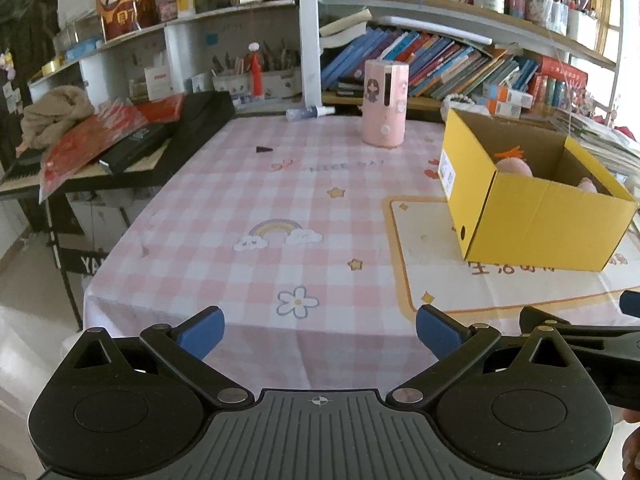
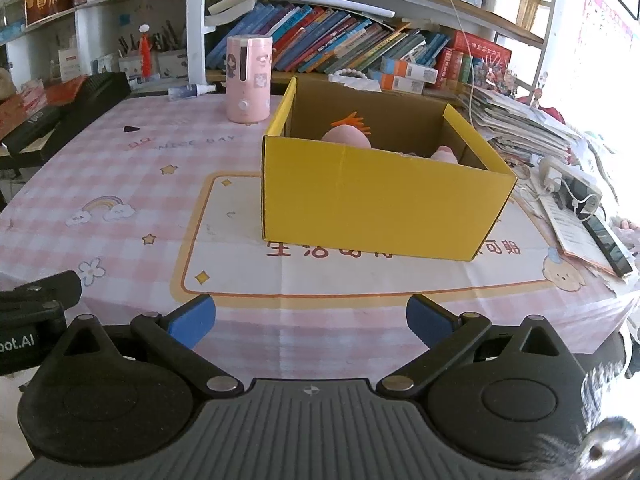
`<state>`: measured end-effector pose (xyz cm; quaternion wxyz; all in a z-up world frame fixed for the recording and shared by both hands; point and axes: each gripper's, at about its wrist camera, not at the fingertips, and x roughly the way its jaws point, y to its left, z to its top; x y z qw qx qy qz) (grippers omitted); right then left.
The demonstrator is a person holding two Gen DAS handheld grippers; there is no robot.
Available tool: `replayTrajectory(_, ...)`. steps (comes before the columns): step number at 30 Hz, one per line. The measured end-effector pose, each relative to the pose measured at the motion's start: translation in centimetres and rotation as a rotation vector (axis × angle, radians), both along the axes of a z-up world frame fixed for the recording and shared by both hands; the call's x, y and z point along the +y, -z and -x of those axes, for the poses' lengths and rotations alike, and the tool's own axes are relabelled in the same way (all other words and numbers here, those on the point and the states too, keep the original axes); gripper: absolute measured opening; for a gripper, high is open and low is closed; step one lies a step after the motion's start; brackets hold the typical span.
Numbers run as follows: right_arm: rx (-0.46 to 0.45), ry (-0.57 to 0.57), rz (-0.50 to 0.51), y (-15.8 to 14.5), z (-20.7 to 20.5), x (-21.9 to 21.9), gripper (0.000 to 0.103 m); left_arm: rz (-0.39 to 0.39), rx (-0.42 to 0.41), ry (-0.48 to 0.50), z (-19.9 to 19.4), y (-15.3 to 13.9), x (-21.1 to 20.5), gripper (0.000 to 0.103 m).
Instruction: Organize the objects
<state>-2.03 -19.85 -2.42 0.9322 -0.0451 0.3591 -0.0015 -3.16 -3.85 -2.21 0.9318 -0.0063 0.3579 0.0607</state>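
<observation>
A yellow cardboard box [image 2: 372,208] stands open on the pink checked tablecloth [image 2: 132,168], straight ahead in the right wrist view and at the right in the left wrist view [image 1: 532,216]. A pink plush toy with orange tufts [image 2: 347,134] lies inside it, mostly hidden by the box wall; it also shows in the left wrist view [image 1: 514,165]. My left gripper [image 1: 319,334] is open and empty above the table's near edge. My right gripper [image 2: 311,322] is open and empty, short of the box.
A pink cylindrical humidifier [image 1: 385,103] stands at the table's far side, a small spray bottle [image 1: 309,112] lies behind it, and a small black piece [image 1: 263,149] lies to its left. A keyboard with red packets [image 1: 120,136] sits left. Papers, a phone and a power strip [image 2: 576,196] lie right. Bookshelves stand behind.
</observation>
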Motion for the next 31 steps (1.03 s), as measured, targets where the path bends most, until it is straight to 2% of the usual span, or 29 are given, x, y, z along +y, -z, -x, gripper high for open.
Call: replayTrajectory(31,0.006,0.022,0.001,0.2,0.3,-1.0,0.101,-0.040,-0.009,0.003,0.3,-0.2,-1.4,0.103)
